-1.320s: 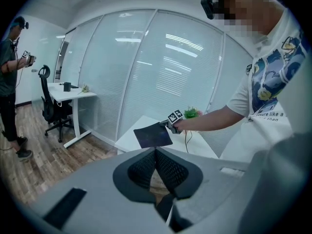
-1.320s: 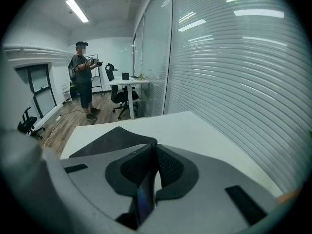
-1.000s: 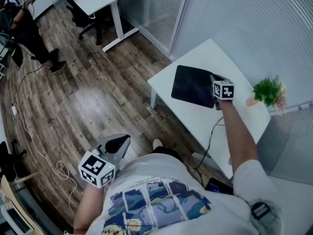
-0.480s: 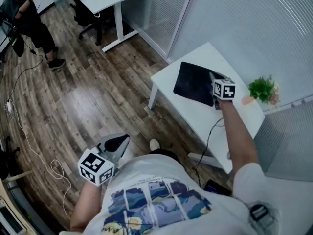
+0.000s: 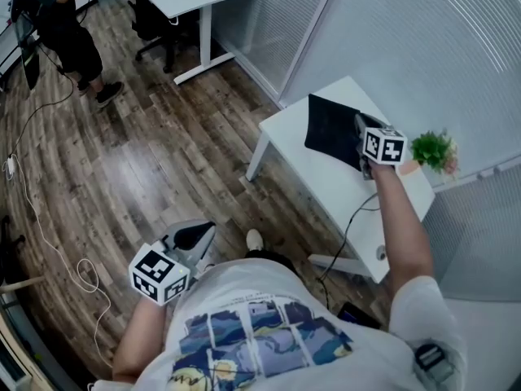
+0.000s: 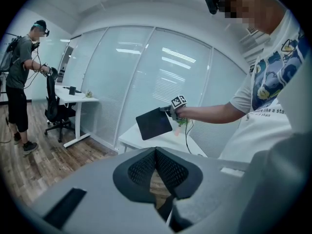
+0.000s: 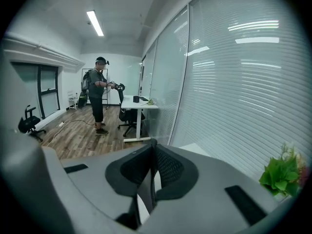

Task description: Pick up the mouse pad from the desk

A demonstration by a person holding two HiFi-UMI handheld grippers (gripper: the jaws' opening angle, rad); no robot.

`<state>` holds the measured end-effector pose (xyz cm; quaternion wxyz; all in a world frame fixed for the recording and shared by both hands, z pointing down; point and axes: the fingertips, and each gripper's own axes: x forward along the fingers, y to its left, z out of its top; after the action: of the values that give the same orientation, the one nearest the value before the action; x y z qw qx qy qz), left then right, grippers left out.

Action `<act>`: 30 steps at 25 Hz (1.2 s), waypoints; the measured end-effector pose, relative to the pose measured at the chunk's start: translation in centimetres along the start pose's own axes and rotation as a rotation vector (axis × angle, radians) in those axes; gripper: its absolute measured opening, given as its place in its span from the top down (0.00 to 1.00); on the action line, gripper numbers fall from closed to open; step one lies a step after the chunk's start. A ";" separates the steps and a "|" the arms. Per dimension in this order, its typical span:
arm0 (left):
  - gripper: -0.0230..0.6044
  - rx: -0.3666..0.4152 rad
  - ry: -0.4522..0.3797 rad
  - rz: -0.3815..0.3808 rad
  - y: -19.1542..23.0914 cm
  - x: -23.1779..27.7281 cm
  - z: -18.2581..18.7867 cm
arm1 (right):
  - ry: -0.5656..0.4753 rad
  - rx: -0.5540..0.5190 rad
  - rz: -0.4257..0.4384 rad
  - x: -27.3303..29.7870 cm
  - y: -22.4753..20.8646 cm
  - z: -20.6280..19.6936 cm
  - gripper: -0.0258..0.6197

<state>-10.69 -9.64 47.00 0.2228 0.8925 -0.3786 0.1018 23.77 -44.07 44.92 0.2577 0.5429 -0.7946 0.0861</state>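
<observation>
1. Right gripper view: right gripper (image 7: pixel 152 155), jaws clenched on one edge of the mouse pad (image 6: pixel 154 123), which shows as a thin dark sheet between the pads.
2. Left gripper (image 6: pixel 156 155): jaws closed together with nothing between them, held low and well apart from the desk (image 5: pixel 326 182).
3. Mouse pad: black. It lay flat on the desk a second ago and now hangs tilted above the desk from the right gripper, with no part seen touching the top.
4. Potted plant (image 5: pixel 431 149): stands at the desk's far corner, just beside the right gripper.
5. Status, judged: the pick-up is essentially achieved, and the pad need only be kept clear of the desk.
</observation>
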 end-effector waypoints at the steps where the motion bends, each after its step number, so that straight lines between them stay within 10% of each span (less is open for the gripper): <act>1: 0.96 -0.001 -0.003 0.000 -0.1 -0.6 -0.2 | -0.005 0.001 -0.002 -0.5 0.3 0.3 0.92; 30: 0.96 0.004 -0.029 -0.066 -4.9 -11.3 -7.1 | -0.111 -0.036 0.172 -19.2 18.0 5.5 0.92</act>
<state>-15.05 3.82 47.71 0.2186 0.9065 -0.3517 0.0823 11.01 -23.55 33.17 0.2149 0.4721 -0.8526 0.0633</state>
